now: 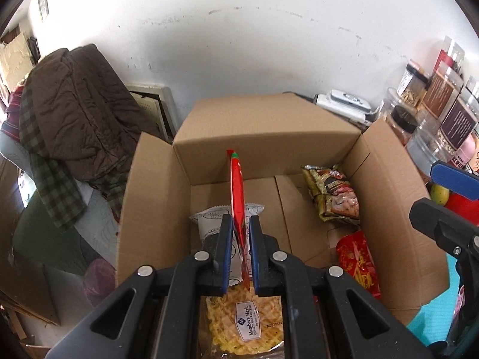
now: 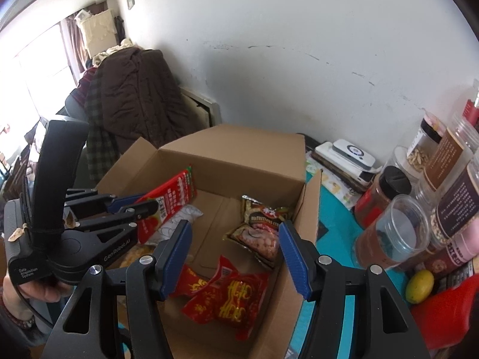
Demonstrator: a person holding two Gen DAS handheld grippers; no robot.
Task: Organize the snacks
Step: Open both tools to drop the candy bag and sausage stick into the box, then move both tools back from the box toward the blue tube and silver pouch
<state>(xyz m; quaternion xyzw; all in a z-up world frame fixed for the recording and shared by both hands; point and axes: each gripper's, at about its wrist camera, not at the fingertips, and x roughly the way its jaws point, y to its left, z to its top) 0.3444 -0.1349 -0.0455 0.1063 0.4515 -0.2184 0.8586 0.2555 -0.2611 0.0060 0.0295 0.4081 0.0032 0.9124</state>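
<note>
An open cardboard box [image 1: 263, 137] [image 2: 239, 152] holds snacks. My left gripper [image 1: 240, 224] [image 2: 131, 206] is shut on a flat red snack packet [image 1: 237, 191] [image 2: 170, 200] and holds it edge-up over the box's left side. Below it lie a white packet [image 1: 209, 221] and a yellow waffle-crisp packet [image 1: 242, 323]. A brown-green peanut packet [image 1: 332, 191] [image 2: 260, 224] and red noodle-snack packets [image 1: 359, 260] [image 2: 230, 296] lie on the box's right side. My right gripper [image 2: 236, 251] is open and empty above the red packets.
Clear jars [image 2: 398, 233] and labelled canisters [image 2: 455, 203] crowd the teal table [image 2: 335, 221] right of the box. A yellow fruit [image 2: 419, 285] lies near them. A white device [image 2: 350, 152] sits behind. A chair draped with a brown jacket [image 1: 74, 104] stands left.
</note>
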